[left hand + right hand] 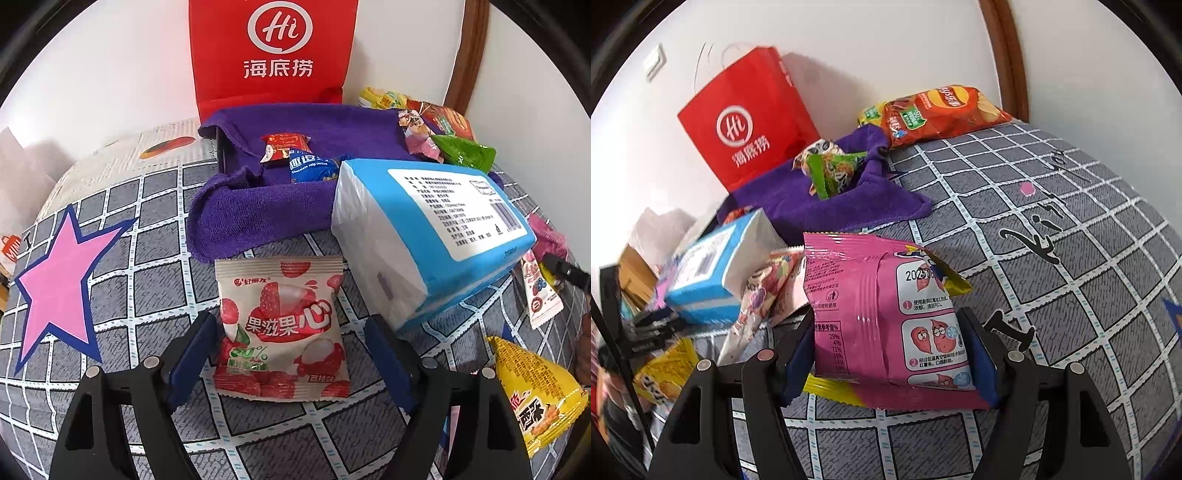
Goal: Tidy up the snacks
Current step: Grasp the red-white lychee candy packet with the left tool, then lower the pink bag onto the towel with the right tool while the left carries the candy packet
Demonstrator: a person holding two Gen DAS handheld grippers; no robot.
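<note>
Holding pink snack bag (886, 317) in our right tool (892, 350), clenched. Left tool (291, 350) wide open around lychee pack (282, 328) on bed. Few snacks in purple-cloth box (258, 206); many left.

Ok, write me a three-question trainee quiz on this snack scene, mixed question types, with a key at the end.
1. True or false: the right tongs are shut on the pink packet.
2. Which item lies between the open left tongs? A) lychee candy packet B) chip bag C) tissue pack
3. Fill in: two small snacks already lie in the box lined with a ____ towel.

Key: 1 true; 2 A; 3 purple.
</note>
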